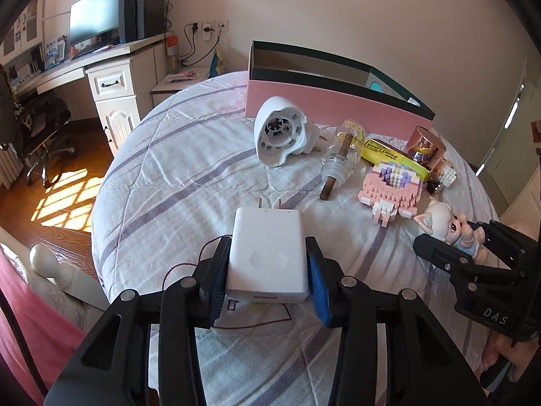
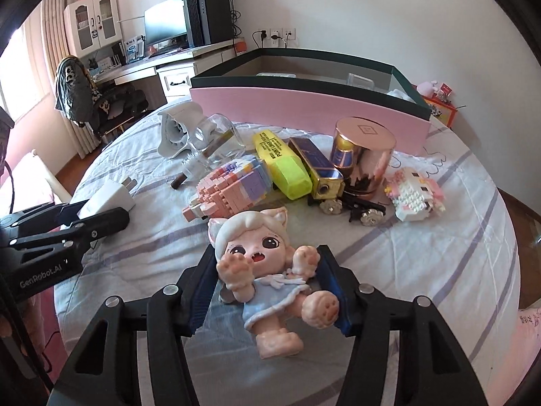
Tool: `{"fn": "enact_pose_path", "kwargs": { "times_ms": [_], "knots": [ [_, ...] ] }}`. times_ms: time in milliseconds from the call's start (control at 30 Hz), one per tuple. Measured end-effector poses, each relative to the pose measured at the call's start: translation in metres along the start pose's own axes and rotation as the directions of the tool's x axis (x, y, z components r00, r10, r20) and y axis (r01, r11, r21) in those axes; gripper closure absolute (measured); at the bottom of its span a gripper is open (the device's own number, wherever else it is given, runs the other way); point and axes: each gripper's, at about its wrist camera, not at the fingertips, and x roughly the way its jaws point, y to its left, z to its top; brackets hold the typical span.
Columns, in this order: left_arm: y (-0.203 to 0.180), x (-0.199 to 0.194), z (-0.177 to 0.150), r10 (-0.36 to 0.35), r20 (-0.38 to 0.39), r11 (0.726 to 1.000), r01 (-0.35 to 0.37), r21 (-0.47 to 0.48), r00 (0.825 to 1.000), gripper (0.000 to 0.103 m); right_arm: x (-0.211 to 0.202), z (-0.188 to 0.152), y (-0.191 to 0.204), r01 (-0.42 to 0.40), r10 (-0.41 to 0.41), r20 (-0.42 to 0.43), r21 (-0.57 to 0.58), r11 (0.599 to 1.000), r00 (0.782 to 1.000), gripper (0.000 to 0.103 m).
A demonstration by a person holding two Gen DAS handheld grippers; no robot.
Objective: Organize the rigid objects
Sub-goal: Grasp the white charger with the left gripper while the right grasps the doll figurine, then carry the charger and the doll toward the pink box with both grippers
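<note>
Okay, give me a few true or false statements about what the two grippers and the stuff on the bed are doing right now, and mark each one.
1. The left gripper is closed on the white charger. True.
2. The right gripper holds the yellow highlighter. False: it brackets the cat-eared doll; the highlighter lies on the bed.
3. The pink box is open at the top. True.
4. The copper-coloured canister stands inside the box. False: it stands on the bedspread in front of it.

The box [image 2: 304, 108] was pink with a dark green rim. The quilt [image 1: 175, 176] was white with purple stripes; the highlighter [image 2: 280, 165] was yellow, the doll's dress [image 2: 274, 297] pale blue.
</note>
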Motion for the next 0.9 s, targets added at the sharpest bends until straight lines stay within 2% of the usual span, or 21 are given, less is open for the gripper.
{"fn": "enact_pose_path", "kwargs": {
  "times_ms": [100,167,300,433,533,700,900],
  "knots": [
    [-0.01,0.005,0.0,0.031,0.014,0.999,-0.031,0.036,0.999,0.051,-0.005,-0.007,-0.004,0.0,-0.001,0.011,0.018,1.0,1.0,0.045],
    [-0.019,0.005,-0.003,0.089,0.038,0.993,-0.092,0.069,0.995,0.061,-0.008,-0.009,-0.005,-0.001,0.0,0.028,0.032,0.999,1.0,0.045],
    [-0.021,-0.006,-0.003,0.076,0.05,0.996,-0.079,0.052,0.996,0.063,-0.018,-0.01,-0.01,-0.011,0.006,0.068,0.067,0.998,0.998,0.045],
    [-0.029,-0.033,0.004,0.054,0.11,0.998,-0.058,0.038,0.992,0.063,-0.039,-0.01,-0.016,-0.015,0.001,0.14,0.097,0.995,0.99,0.045],
    [-0.042,-0.062,0.012,0.03,0.177,0.998,-0.04,0.05,0.984,0.063,-0.064,-0.005,-0.018,-0.013,-0.01,0.209,0.111,0.994,0.978,0.045],
    [-0.071,-0.119,0.028,0.015,0.317,0.995,-0.047,0.092,0.948,0.063,-0.115,0.009,-0.013,0.021,-0.052,0.335,0.095,0.995,0.941,0.045],
    [-0.087,-0.181,0.029,0.021,0.439,0.991,-0.077,0.109,0.898,0.063,-0.176,0.02,0.009,0.072,-0.085,0.467,0.047,0.996,0.88,0.046]
  ]
}}
